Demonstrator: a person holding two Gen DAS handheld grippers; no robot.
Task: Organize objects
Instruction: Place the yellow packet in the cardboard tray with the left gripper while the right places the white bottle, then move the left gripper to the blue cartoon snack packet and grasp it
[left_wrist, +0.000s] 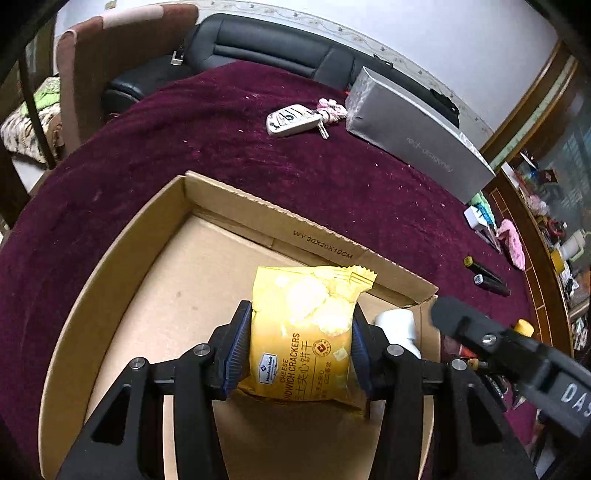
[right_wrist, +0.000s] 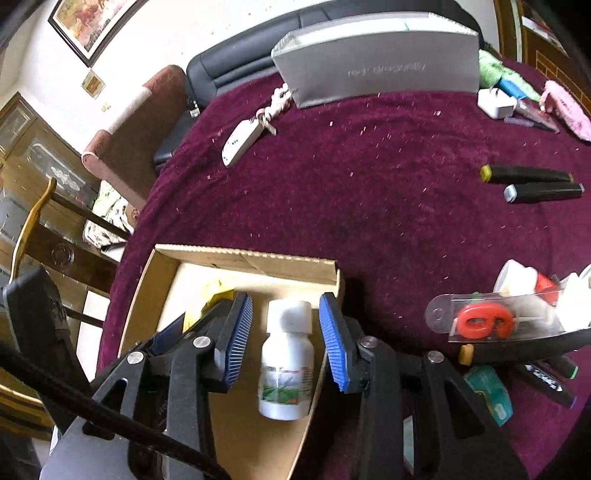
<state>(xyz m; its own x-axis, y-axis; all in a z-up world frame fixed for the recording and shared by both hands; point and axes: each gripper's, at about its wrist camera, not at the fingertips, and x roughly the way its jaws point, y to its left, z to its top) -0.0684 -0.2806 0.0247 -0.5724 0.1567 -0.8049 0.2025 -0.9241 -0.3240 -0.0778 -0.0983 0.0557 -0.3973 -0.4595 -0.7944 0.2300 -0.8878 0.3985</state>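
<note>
- The bench (right_wrist: 388, 206), draped in maroon cloth, is carrying everything and filling both views.
- A grey case (left_wrist: 417, 136) is lying at 1 o'clock in the left wrist view, at the cloth's far edge.
- The box (left_wrist: 122, 295), open-topped cardboard, is sitting at the near edge, at 7 o'clock in the left wrist view.
- The left gripper (left_wrist: 301, 334) is reaching down into the box; its jaws are standing part-way apart, with both blue pads pressing on the crackers.
- The right gripper (right_wrist: 286, 332) is hovering over the box's right corner; its jaws are standing narrow, with gaps on both sides of the bottle, gripping nothing.
- The crackers (left_wrist: 303, 332), a yellow packet, are being held inside the box, near its far wall.
- The bottle (right_wrist: 286, 373), white with a green label, is lying in the box's right corner, cap toward 12 o'clock.
- A key fob (left_wrist: 291, 120) is resting at 12 o'clock, just left of the case.
- Two black markers (right_wrist: 532, 182) are lying side by side at 2 o'clock in the right wrist view.
</note>
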